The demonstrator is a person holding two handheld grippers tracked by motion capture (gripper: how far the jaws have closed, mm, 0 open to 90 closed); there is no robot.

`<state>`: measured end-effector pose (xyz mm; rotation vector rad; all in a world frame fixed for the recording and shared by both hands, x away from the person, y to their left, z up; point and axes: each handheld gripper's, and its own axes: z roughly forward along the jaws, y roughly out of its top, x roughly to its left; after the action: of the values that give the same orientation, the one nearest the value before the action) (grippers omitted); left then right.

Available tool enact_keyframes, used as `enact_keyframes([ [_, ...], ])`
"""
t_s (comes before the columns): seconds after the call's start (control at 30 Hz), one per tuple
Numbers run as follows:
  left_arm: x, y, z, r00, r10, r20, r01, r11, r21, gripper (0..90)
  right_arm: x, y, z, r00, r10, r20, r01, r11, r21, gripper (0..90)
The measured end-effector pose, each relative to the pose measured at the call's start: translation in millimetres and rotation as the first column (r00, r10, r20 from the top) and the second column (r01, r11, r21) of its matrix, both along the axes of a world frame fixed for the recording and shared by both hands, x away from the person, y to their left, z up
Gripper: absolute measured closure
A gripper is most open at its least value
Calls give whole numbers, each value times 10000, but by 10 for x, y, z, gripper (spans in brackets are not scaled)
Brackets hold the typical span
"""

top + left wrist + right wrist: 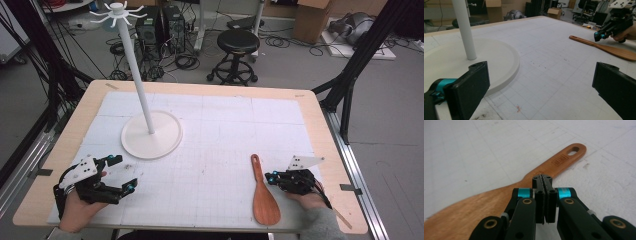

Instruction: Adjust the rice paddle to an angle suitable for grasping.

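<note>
High view: spatula (263,192) lying on the mat (225,130) just left of the right gripper (270,178); stand (150,132) sitting near the left gripper (122,173). Left gripper view: jaws gaping wide, nothing between. Right gripper view: jaws pressed together over the spatula neck, gripping nothing.

The right claw (543,202) covers the neck of the wooden spatula (499,202), whose blade runs off the frame's edge. The stamp on its handle is too small to read.

- White stand (151,131): round base, tall pole, hooked crown on top.
- White gridded mat (210,150) covering wooden table (320,130).
- Black stool (238,42) beyond the table's far edge.
- Cardboard box (312,17) on the floor.
</note>
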<state>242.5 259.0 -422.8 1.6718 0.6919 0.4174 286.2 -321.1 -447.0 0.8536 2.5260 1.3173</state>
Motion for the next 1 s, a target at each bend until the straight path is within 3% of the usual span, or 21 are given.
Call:
enact_keyframes([
  [0.1,0,5,1,10000,9,-14,-9,10000,10,18,12,25,0,9997,38,228,-32,9996,-278,888],
  [0.3,0,0,-2,10000,30,-32,-30,10000,-10,18,38,63,-29,9999,131,-10,-131,9976,-685,889],
  [1.0,15,-1,0,10000,28,-64,-28,10000,-83,17,50,106,-23,9998,168,52,-163,9962,-853,890],
])
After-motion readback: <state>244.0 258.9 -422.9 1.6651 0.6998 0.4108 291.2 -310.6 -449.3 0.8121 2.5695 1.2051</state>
